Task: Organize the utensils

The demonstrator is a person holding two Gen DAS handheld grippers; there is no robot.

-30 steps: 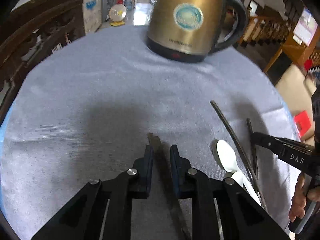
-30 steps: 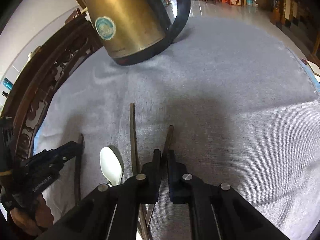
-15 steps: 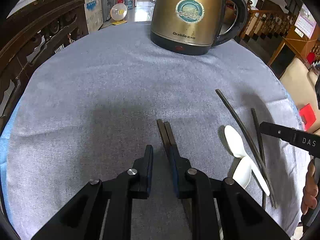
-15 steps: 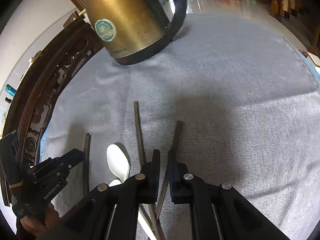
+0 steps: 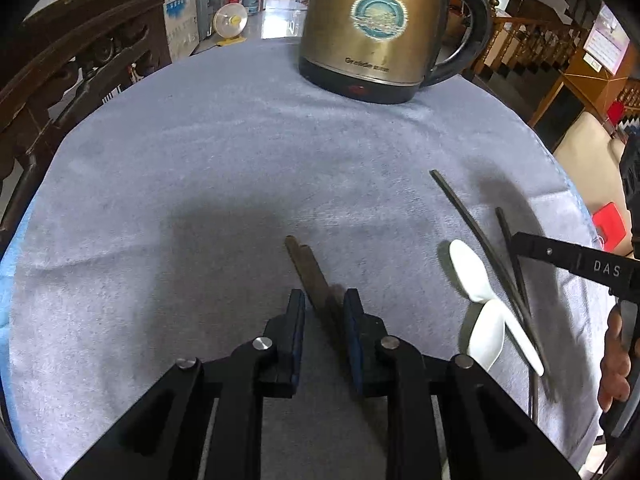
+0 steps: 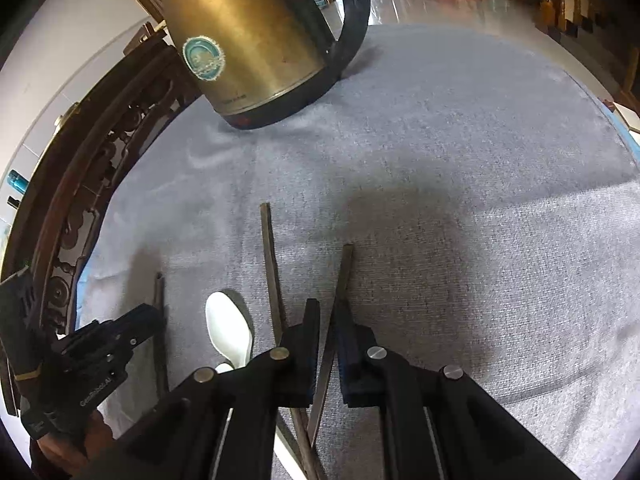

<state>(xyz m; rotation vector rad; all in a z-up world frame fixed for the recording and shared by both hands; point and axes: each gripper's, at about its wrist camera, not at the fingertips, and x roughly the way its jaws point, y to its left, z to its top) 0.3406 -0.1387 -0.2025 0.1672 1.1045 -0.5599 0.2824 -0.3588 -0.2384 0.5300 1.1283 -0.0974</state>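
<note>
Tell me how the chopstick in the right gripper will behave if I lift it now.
Probably stiff and light: the chopstick is a thin straight stick. The right gripper pinches it at one narrow spot, so it may swivel. Its squared end suggests little rolling on the cloth.

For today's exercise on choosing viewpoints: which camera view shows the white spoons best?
The left wrist view. There both white spoons lie in plain sight on the grey cloth, crossing each other beside the dark chopsticks. In the right wrist view only one spoon bowl shows; the rest is hidden behind the right gripper.
</note>
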